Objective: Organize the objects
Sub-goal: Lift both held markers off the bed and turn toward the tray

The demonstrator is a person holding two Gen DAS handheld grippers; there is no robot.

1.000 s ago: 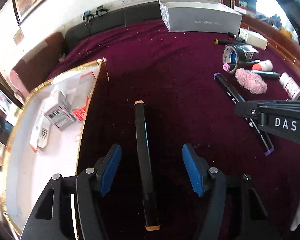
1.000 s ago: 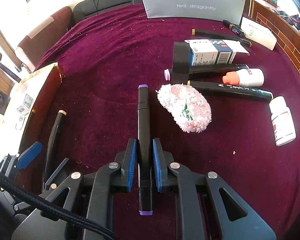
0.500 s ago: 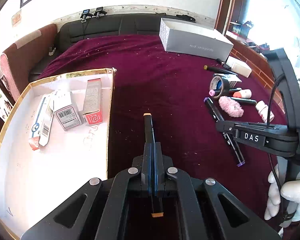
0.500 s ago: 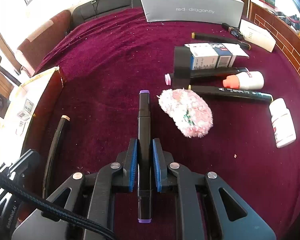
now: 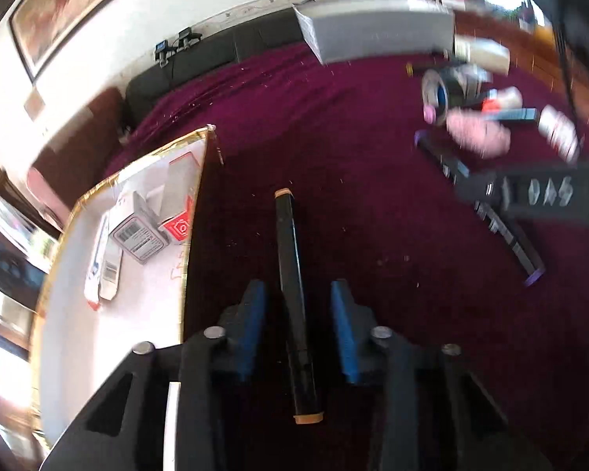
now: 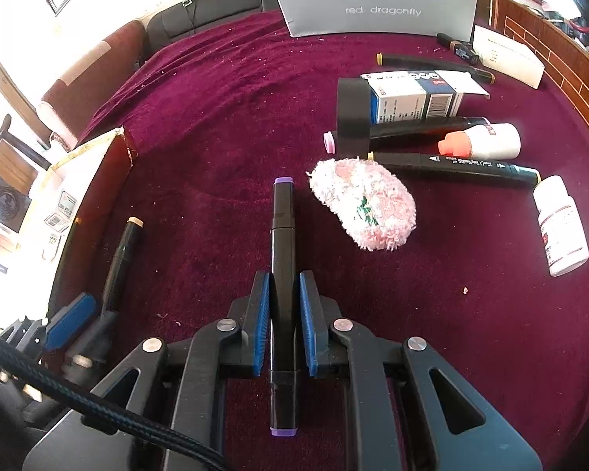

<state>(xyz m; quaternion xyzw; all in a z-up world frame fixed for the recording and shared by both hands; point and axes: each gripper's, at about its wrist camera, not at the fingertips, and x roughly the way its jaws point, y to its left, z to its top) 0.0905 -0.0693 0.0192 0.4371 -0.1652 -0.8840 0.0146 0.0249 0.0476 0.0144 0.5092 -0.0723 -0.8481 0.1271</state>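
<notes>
A black marker with tan caps lies on the maroon cloth between the jaws of my left gripper. Those jaws are opening, and their blue pads stand clear of the marker on both sides. In the right wrist view the same marker lies beside the open white box with a gold rim. My right gripper is shut on a black marker with purple caps, which points straight ahead. The gold-rimmed box sits left of the left gripper and holds a few small cartons.
Right of the purple marker lie a pink fluffy pad, two black markers, a black tape roll, a blue-and-white carton, an orange-capped bottle and a white pill bottle. A grey shoe box stands at the back.
The left gripper closed on the tan-capped marker and raised it, then came back down with its jaws apart; the marker lies on the cloth again. The right gripper kept still.
</notes>
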